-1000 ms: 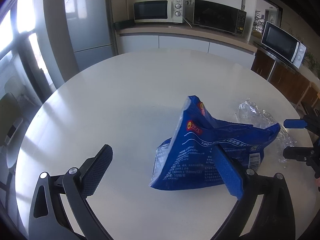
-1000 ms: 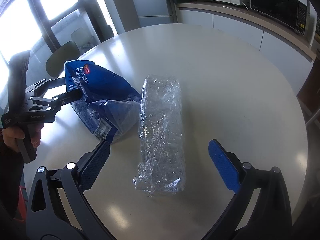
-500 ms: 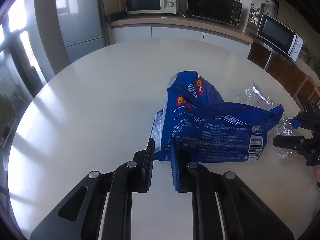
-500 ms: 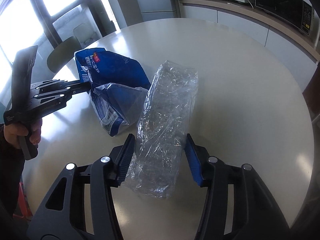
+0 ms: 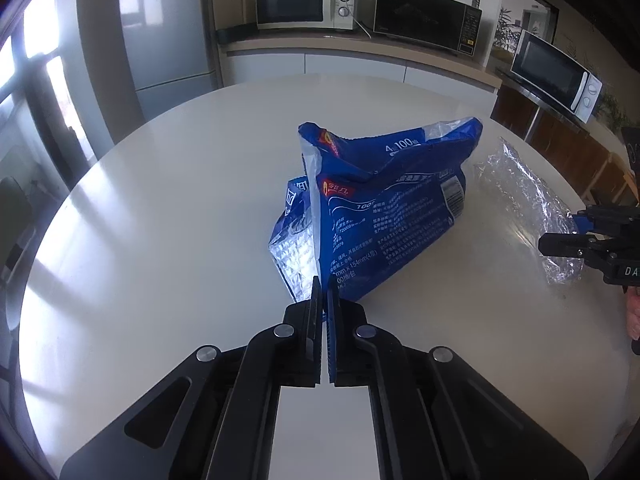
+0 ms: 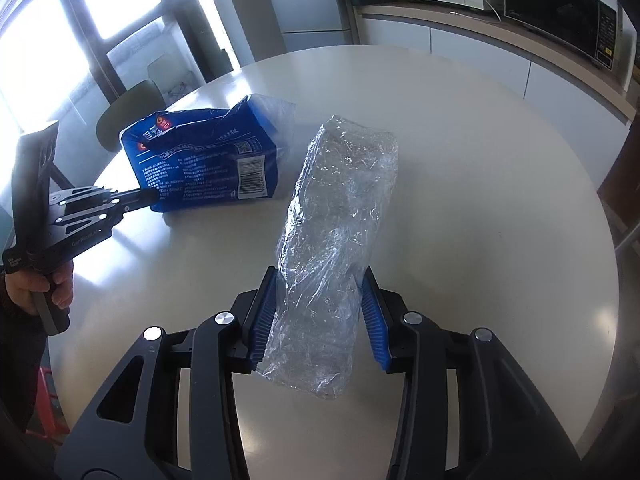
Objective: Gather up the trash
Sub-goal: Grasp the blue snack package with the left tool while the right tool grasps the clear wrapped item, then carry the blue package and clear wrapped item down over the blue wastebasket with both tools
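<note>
A blue printed plastic bag [image 5: 384, 208] stands crumpled on the round white table [image 5: 160, 240]. My left gripper [image 5: 324, 284] is shut on its near edge, and from the right wrist its tip [image 6: 154, 196] pinches the bag [image 6: 200, 164] at the lower left corner. A crinkled clear plastic wrapper [image 6: 340, 200] sits between the blue pads of my right gripper [image 6: 320, 274]. Those jaws are closing, with both pads pressing the wrapper's sides. From the left wrist, the wrapper [image 5: 524, 192] and the right gripper [image 5: 560, 232] sit at the far right.
A counter with a white microwave [image 5: 304, 4] and a black one [image 5: 428, 20] runs behind the table, beside a grey fridge [image 5: 168, 28]. A dark chair [image 6: 132, 108] stands by the window. A person's hand [image 6: 40, 284] grips the left handle.
Both grippers went from wide open to closed: the left onto the blue bag's edge, the right around the clear wrapper. The blue bag now stands more upright.
</note>
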Tool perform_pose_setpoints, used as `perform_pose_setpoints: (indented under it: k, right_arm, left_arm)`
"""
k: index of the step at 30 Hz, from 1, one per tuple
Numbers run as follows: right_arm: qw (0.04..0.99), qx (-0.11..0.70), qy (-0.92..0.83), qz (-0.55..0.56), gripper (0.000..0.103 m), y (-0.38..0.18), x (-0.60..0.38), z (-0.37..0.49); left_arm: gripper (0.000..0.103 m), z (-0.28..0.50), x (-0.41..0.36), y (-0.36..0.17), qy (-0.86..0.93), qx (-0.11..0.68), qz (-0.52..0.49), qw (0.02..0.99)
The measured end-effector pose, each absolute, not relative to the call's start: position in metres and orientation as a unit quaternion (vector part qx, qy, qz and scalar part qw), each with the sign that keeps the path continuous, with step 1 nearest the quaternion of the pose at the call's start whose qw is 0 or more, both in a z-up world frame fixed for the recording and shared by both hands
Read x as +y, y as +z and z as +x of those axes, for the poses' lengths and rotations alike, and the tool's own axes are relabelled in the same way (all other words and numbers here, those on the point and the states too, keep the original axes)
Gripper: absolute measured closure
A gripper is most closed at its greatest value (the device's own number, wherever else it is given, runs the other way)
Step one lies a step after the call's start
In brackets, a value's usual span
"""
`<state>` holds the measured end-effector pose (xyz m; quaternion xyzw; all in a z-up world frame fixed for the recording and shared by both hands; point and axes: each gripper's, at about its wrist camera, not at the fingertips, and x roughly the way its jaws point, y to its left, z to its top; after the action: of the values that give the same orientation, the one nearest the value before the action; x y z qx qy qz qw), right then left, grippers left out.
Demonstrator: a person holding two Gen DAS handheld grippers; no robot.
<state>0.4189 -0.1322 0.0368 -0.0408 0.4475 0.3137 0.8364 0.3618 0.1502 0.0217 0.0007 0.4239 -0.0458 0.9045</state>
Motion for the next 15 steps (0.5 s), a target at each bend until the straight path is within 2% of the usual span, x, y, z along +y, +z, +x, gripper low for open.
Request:
perform_pose_setpoints:
  k: [15]
  right_arm:
    - [0.834, 0.436, 0.336, -0.031, 0.065, 0.059, -0.15, 0.35]
  left_arm:
    - [0.102, 0.259, 0.14, 0.06, -0.035, 0.39, -0.021, 0.92]
